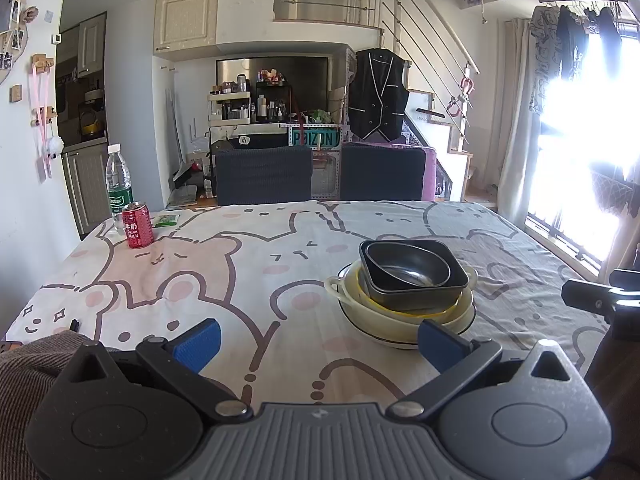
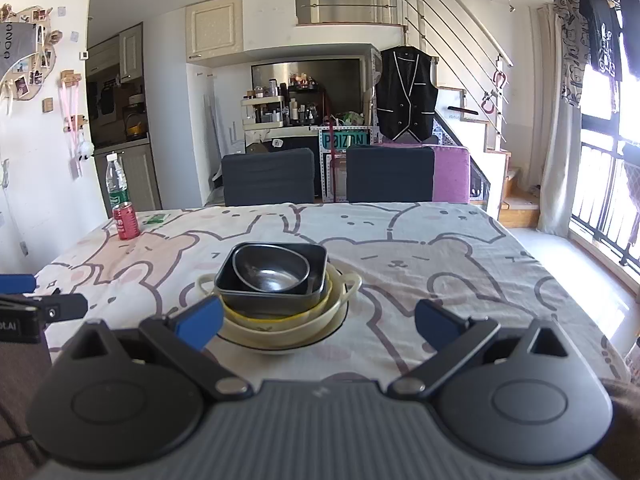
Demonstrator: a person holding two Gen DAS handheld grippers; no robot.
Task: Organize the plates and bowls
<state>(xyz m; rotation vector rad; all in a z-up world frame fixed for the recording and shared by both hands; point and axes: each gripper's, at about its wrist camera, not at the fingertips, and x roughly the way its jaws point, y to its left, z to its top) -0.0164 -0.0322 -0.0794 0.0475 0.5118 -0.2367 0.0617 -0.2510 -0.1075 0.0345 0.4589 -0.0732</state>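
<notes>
A: We log both grippers with jaws spread wide and nothing between them. The left gripper (image 1: 318,344) hangs low over the near edge of the counter (image 1: 240,264), the right gripper (image 2: 318,322) likewise.

B: Agreed. The stack sits on the bear-print cloth, just ahead of both. From the bottom we read a white plate (image 2: 280,346), a cream two-handled bowl (image 2: 340,296) with a yellow rim showing inside it, a dark square bowl (image 2: 276,300), and a dark rounded bowl (image 2: 272,274) nested on top.

A: The left wrist view puts the stack (image 1: 404,292) right of centre, with the gripper's right blue pad (image 1: 436,340) overlapping the plate edge — whether they touch, we cannot tell. The right wrist view puts it left of centre, behind the left blue pad (image 2: 202,322).

B: Each view catches the other gripper at its edge: a dark body at the right margin from the left, a blue pad and a black body at the left margin from the right.

A: Far left corner: red can (image 1: 137,225), water bottle (image 1: 118,184), a small green packet (image 1: 166,221). Well apart from the stack.

B: Only the left view shows a brown sleeve (image 1: 28,364) — low left.
</notes>
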